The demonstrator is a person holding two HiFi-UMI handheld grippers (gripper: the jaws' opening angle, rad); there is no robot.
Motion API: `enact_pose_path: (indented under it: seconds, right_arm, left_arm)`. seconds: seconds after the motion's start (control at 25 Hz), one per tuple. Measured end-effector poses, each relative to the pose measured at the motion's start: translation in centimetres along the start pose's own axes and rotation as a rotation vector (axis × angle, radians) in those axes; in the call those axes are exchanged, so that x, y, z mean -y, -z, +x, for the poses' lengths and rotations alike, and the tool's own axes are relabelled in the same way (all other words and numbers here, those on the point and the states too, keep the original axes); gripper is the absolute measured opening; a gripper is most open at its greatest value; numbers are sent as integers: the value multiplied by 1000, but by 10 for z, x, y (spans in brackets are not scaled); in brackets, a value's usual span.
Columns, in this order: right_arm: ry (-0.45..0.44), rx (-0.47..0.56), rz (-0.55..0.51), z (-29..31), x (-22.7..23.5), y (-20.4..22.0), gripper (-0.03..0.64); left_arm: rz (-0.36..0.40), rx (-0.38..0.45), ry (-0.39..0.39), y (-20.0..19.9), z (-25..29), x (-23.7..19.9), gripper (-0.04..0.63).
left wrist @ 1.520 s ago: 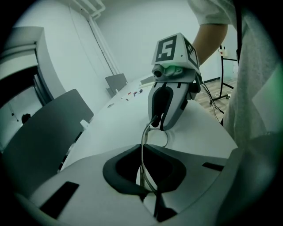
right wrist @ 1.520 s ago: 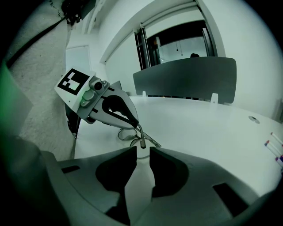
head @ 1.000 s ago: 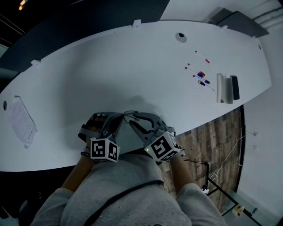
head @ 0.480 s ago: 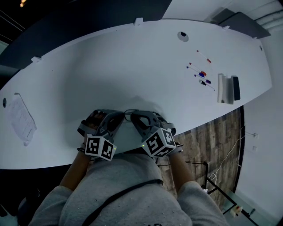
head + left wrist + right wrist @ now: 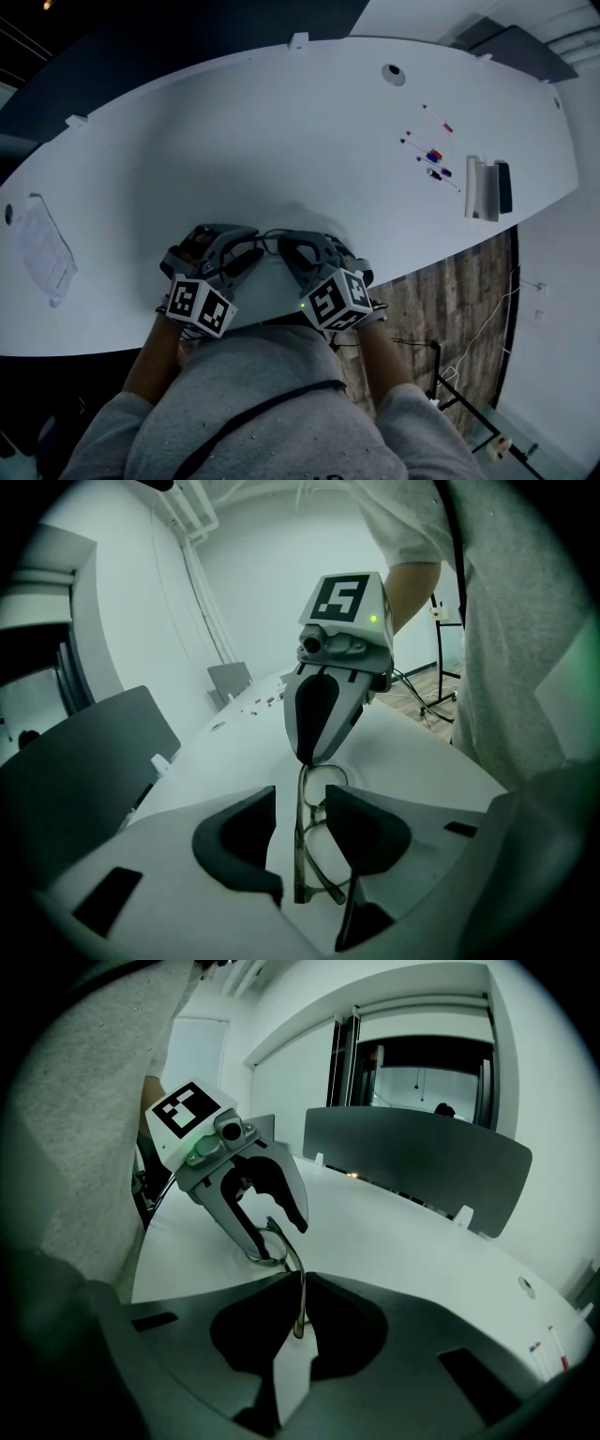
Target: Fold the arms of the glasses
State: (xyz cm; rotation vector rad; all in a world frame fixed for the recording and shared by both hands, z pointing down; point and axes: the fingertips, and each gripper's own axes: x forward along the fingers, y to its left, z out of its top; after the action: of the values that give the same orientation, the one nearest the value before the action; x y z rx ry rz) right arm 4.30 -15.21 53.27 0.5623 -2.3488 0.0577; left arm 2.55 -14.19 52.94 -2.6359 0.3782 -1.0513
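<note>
The right gripper [image 5: 302,1288] has its fingers clamped on one thin end of the glasses [image 5: 314,832], low over the desk [image 5: 309,141] by its near edge. The left gripper [image 5: 300,797] has just been opening its fingers (frame between them, untouched). On that single pinch the glasses may pivot or slip off the edge

A long white table [image 5: 281,141] is spread across the frame. A sheet of paper [image 5: 42,253] is laid at its left end, and a round port [image 5: 393,73] is set near the top centre. Several markers [image 5: 431,155] are scattered at upper right. To their right a white block [image 5: 476,187] is placed, with a dark flat object [image 5: 503,186] just beside it. Wood-patterned floor [image 5: 459,291] is seen at lower right, crossed by a white cable [image 5: 487,323].
</note>
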Motion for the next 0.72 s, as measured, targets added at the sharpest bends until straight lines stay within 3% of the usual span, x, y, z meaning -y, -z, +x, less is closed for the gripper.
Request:
enact_pose_path:
  seconds: [0.32, 0.72]
  right_arm:
    - [8, -20, -6, 4, -2, 3, 31]
    - [15, -20, 9, 8, -1, 5, 31]
  left_arm:
    - [-47, -19, -29, 9, -3, -4, 173]
    - [-114, -32, -60, 21, -8, -5, 113]
